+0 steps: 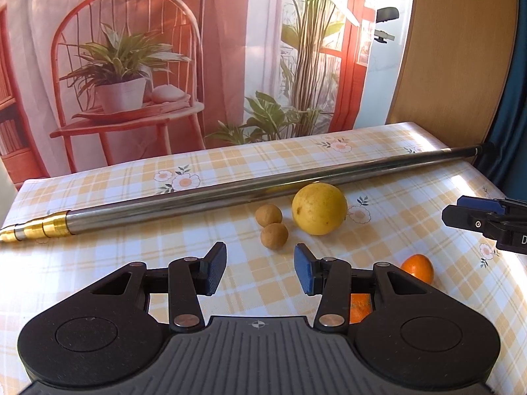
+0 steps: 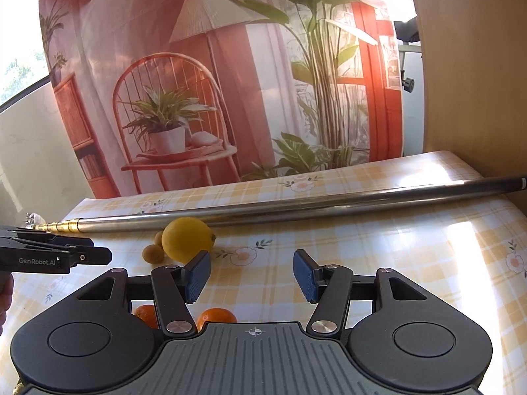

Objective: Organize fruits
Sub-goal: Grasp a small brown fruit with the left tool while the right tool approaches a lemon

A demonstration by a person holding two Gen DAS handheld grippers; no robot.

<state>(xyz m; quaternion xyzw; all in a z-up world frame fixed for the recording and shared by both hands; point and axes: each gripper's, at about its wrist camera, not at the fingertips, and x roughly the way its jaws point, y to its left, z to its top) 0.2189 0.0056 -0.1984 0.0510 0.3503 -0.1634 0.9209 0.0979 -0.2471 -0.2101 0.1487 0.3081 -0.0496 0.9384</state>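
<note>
Fruits loose on the tabletop, nothing sorted yet as far as we can see.

We hold both left tongs (image 1: 260, 268) and right tongs (image 2: 252, 271) wide and empty above the tabletop (image 1: 115, 263). From the left view, the lemon (image 1: 319, 208) lies at 12 o'clock beside a pole (image 1: 230, 191), two brown fruits (image 1: 271, 225) just at its 9, one orange (image 1: 419, 268) at 3, a second orange (image 1: 360, 307) partly hidden. We see no bowl, so we judge everything remains.

bright daylight enters from 1 to 3 o'clock, washing out the backdrop (image 1: 372, 16) there. white glare patches sit on the glossy worktop (image 2: 438, 171) at 3 o'clock. fisheye bends the pole (image 1: 263, 184) and edges; corners go dark. focus is sharp throughout.
</note>
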